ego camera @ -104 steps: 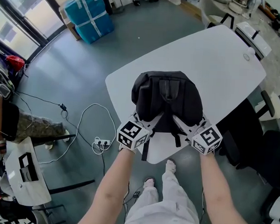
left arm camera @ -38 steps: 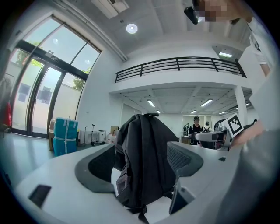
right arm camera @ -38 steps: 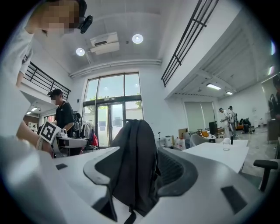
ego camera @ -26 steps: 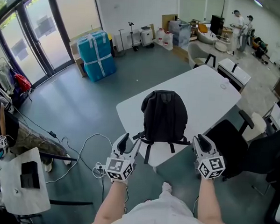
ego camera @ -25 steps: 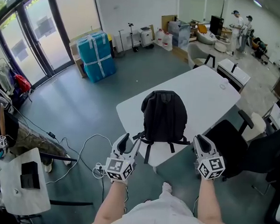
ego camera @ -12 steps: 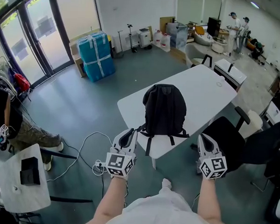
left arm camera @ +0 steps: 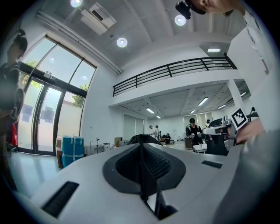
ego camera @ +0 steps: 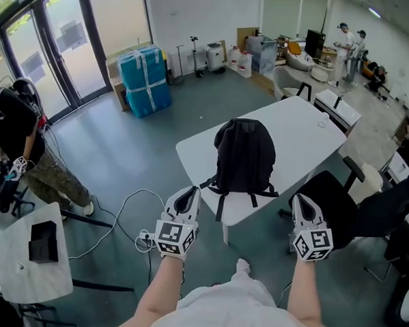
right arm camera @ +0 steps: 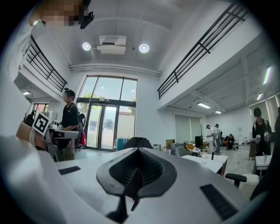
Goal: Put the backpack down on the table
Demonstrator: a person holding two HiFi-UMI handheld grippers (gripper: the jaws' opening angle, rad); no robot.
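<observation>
A black backpack (ego camera: 244, 155) stands upright on the near end of the white table (ego camera: 299, 123), its straps hanging over the near edge. My left gripper (ego camera: 187, 198) hovers off the table, short of the bag and to its left; its jaws have just been closing with nothing between them, and they are shut. My right gripper (ego camera: 303, 204) is shut and empty, short of the bag on its right. In the left gripper view the closed jaws (left arm camera: 141, 146) hide all but the backpack's top (left arm camera: 141, 137). The right gripper view shows shut jaws (right arm camera: 138, 151) below the backpack's top (right arm camera: 136, 141).
A black office chair (ego camera: 334, 200) stands right of the table's near corner. Cables and a power strip (ego camera: 143, 239) lie on the floor at left. A person (ego camera: 18, 132) stands at far left by a small white table (ego camera: 29, 256). Blue wrapped boxes (ego camera: 146, 80) sit behind.
Both grippers let go of the backpack's straps, drew back toward me and rose a little. The left jaws went from open to shut. A person at far left came into view.
</observation>
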